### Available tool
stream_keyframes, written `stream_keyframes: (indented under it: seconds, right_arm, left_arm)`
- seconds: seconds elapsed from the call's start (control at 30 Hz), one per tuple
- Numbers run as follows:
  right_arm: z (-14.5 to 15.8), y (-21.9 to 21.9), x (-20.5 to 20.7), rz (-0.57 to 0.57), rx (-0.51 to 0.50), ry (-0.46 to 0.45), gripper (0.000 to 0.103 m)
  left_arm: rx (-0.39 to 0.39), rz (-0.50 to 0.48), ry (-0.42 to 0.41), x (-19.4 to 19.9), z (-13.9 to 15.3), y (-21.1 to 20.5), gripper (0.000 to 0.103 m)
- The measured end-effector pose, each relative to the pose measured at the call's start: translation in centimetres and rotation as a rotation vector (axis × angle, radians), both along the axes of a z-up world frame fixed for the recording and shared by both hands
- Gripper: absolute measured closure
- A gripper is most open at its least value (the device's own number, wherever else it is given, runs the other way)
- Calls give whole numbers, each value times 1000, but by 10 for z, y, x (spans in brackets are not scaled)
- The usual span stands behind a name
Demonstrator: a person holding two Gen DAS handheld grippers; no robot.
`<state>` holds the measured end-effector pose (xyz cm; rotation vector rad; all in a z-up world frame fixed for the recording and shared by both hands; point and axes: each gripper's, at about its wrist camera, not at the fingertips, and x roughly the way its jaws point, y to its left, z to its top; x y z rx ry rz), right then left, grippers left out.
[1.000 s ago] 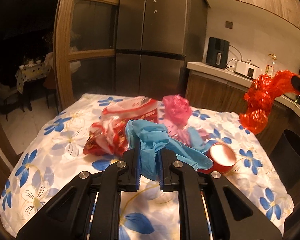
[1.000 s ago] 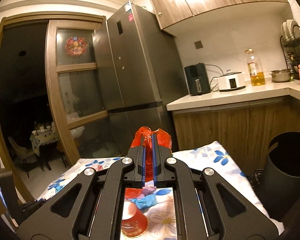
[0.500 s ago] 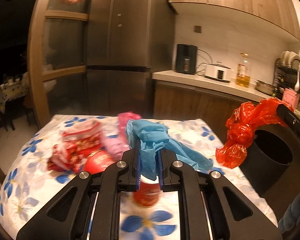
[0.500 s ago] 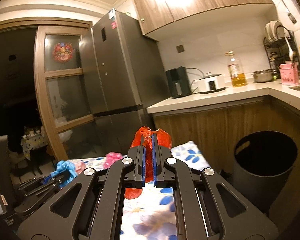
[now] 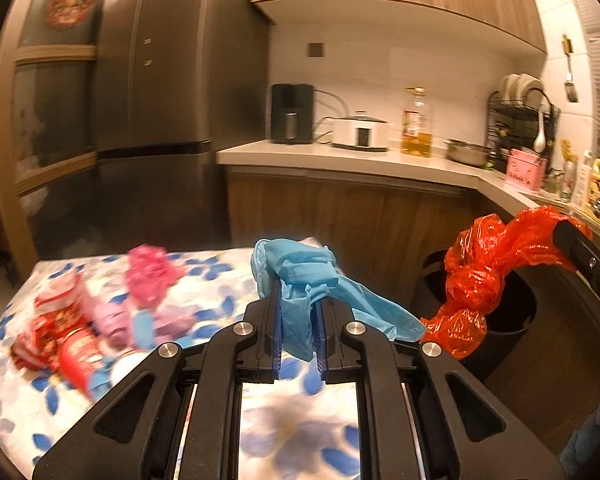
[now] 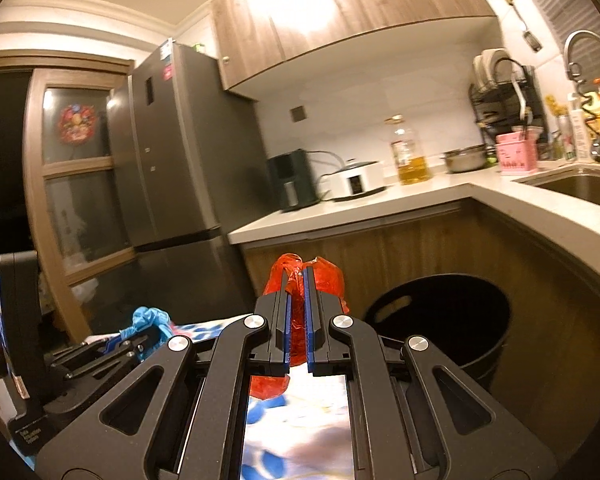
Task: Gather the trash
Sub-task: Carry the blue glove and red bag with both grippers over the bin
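Right now we are carrying two pieces of trash toward the black bin [image 6: 440, 320], which is standing on the floor between the floral-clothed table [image 5: 40, 400] and the wooden counter cabinets [image 6: 420, 248], at about two o'clock in the right wrist view. Its mouth is showing wide and dark, so we are judging there is good room to come in from above, provided we are clearing the near rim and the counter edge [image 6: 540, 216] overhanging at three o'clock.

The red plastic bag [image 5: 480, 280] is hanging knotted and bulky from the right gripper [image 6: 297, 312], whose jaws are clamped tight on its neck; it is dangling over the bin's mouth in the left wrist view. We are thinking it should go first, released only when its whole bulk is hanging inside the rim.

The left gripper [image 5: 298, 324] is pinching the blue glove [image 5: 300, 280], a limp finger trailing toward three o'clock; it needs lifting clear of the table edge.

More wrappers [image 5: 60, 332] are lying on the cloth at nine o'clock.
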<state>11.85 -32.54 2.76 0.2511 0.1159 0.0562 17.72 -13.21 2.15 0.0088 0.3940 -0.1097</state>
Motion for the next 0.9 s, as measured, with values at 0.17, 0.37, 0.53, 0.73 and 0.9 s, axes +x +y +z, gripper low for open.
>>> stream_keyframes:
  seconds: [0.17, 0.37, 0.53, 0.73, 0.9]
  right_arm:
    - [-2, -31, 3, -72, -4, 8, 98]
    - [0, -62, 15, -148, -17, 12, 98]
    - [3, -87, 27, -195, -25, 12, 98]
    - [-1, -108, 46, -223, -26, 38, 98]
    - [-5, -119, 59, -228, -31, 58, 98]
  left_arm:
    - [6, -74, -6, 18, 1, -44, 90]
    - [5, -153, -7, 39, 4, -89, 90]
    - [-10, -201, -16, 57, 9, -119, 90]
    - [-5, -241, -9, 77, 5, -149, 90]
    - [-2, -268, 3, 86, -4, -167, 90]
